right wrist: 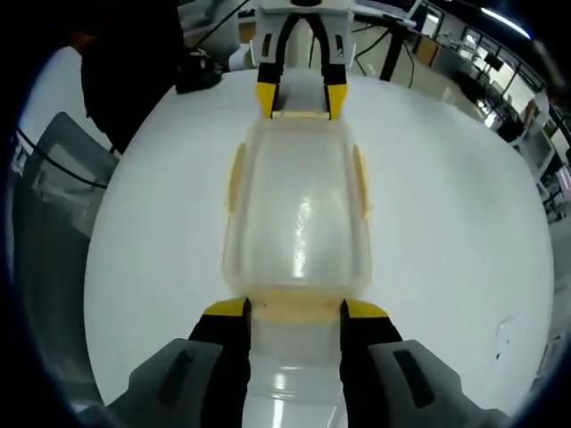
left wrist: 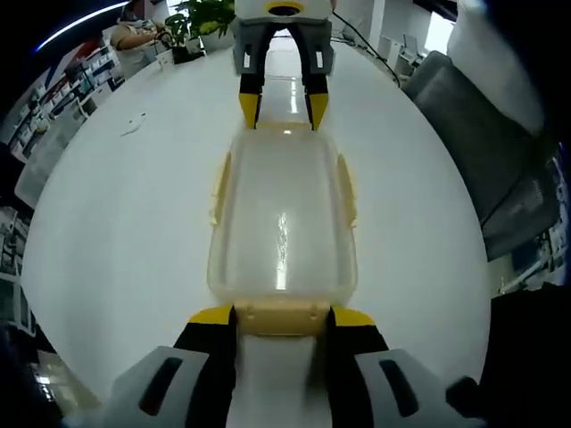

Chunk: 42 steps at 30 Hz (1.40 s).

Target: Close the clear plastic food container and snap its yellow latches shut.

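The clear plastic container (left wrist: 282,223) lies on the white table with its lid on, lengthwise between the two grippers. Yellow side latches (left wrist: 346,189) run along both long edges. In the left gripper view my left gripper (left wrist: 282,316) has its yellow-tipped jaws pressed against both sides of the near end latch (left wrist: 282,319). The right gripper (left wrist: 284,109) stands at the container's far end. In the right gripper view the right gripper (right wrist: 296,308) clasps the other end latch (right wrist: 296,308) of the container (right wrist: 297,214), and the left gripper (right wrist: 302,98) sits at the far end.
The round white table (left wrist: 116,250) spreads wide on both sides. A grey chair (left wrist: 486,152) stands by its edge, also the chair (right wrist: 49,205) in the right gripper view. A potted plant (left wrist: 198,20) and a small scrap (left wrist: 132,125) lie farther off.
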Each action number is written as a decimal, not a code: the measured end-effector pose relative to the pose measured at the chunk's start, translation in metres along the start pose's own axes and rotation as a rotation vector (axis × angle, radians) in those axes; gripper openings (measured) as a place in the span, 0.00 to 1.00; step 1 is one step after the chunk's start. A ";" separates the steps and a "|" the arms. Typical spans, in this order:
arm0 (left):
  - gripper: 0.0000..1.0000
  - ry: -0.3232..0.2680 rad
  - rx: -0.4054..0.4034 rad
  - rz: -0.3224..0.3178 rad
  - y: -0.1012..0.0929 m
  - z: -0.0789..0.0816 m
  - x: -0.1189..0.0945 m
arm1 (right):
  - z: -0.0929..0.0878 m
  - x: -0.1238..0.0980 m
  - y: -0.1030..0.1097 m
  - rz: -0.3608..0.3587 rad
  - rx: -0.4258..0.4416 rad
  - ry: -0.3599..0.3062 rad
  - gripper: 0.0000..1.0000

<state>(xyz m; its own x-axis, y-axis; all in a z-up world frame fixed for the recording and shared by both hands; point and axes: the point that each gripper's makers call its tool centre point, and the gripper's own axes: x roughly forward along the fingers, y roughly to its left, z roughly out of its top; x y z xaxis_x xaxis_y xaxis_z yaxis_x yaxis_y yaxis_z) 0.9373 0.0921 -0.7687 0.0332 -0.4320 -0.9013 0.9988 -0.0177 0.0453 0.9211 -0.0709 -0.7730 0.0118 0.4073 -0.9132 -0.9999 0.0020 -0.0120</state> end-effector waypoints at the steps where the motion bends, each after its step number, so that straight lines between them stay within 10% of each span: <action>1: 0.33 0.002 0.002 0.001 -0.001 0.001 -0.003 | 0.001 -0.002 0.001 0.000 -0.001 -0.002 0.35; 19: 0.33 0.051 0.062 0.048 -0.005 0.067 -0.068 | 0.006 -0.084 0.009 -0.044 0.002 -0.065 0.35; 42: 0.33 0.012 0.210 0.016 -0.010 0.207 -0.005 | -0.124 -0.153 0.039 -0.115 0.125 -0.066 0.35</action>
<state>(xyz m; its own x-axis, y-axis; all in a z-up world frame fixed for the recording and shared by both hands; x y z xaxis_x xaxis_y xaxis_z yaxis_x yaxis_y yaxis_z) 0.9203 -0.0919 -0.6750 0.0512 -0.4227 -0.9048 0.9689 -0.1986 0.1476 0.8807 -0.2465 -0.6845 0.1296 0.4572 -0.8799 -0.9847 0.1636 -0.0600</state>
